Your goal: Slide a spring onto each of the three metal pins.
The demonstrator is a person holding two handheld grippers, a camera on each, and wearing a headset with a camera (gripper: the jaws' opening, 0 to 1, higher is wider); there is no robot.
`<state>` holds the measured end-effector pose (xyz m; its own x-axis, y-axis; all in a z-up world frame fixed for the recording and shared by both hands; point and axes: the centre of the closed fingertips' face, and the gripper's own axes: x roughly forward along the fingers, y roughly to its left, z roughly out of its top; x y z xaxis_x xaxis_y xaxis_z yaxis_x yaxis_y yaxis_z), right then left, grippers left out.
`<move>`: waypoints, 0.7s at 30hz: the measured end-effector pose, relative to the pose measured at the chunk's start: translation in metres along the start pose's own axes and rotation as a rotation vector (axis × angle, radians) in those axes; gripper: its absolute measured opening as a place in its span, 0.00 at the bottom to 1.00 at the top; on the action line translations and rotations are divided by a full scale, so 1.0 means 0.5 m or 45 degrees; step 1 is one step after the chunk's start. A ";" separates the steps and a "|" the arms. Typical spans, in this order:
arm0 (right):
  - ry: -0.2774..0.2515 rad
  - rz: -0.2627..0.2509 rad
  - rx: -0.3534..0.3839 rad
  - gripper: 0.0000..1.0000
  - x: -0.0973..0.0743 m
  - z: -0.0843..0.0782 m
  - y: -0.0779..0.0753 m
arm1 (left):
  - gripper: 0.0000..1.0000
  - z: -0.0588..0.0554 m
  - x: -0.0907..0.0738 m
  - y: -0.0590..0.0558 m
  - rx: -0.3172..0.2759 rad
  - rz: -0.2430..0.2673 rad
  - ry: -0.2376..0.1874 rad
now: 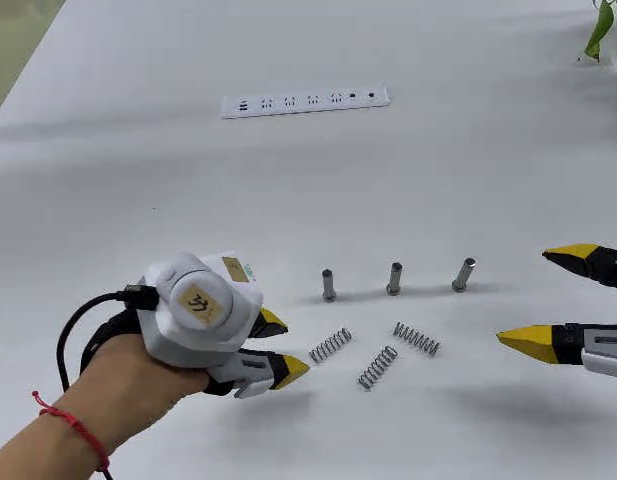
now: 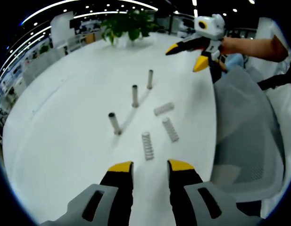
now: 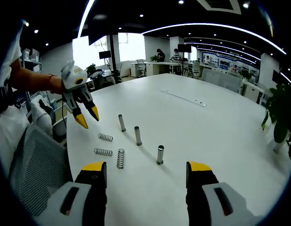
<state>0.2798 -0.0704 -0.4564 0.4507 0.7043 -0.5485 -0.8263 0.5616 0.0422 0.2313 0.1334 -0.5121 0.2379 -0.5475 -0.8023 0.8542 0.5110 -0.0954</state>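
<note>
Closest to the person, the left gripper (image 1: 283,346) sits low over the white table (image 1: 138,200), held in a hand (image 1: 128,385) with a red string (image 1: 73,428) round the wrist. Its yellow-tipped jaws are parted a little, nothing between them. The right gripper (image 1: 523,297) hangs off to the other side, jaws spread a lot wider, also empty. Between the two grippers, three springs (image 1: 378,367) lie flat on the table, loosely scattered, near each other but not touching. Just past them the three metal pins (image 1: 394,278) stand upright in a row, all bare, springs lying close by. Further back there's a white power strip (image 1: 305,101), and a plant (image 1: 600,30) pokes in at the far corner.
</note>
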 end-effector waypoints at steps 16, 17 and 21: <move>0.001 0.000 0.014 0.69 -0.005 -0.008 0.002 | 0.21 -0.008 0.067 0.002 -0.038 -0.006 0.085; 0.001 -0.001 0.015 0.69 -0.005 -0.008 0.002 | 0.20 -0.009 0.069 0.004 -0.040 -0.003 0.089; 0.002 -0.004 0.016 0.68 -0.006 -0.008 0.002 | 0.20 -0.011 0.076 0.005 -0.040 0.000 0.100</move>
<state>0.2764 -0.0739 -0.4583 0.4527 0.7019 -0.5498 -0.8207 0.5691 0.0509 0.2398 0.1173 -0.5459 0.2002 -0.4943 -0.8459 0.8388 0.5327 -0.1128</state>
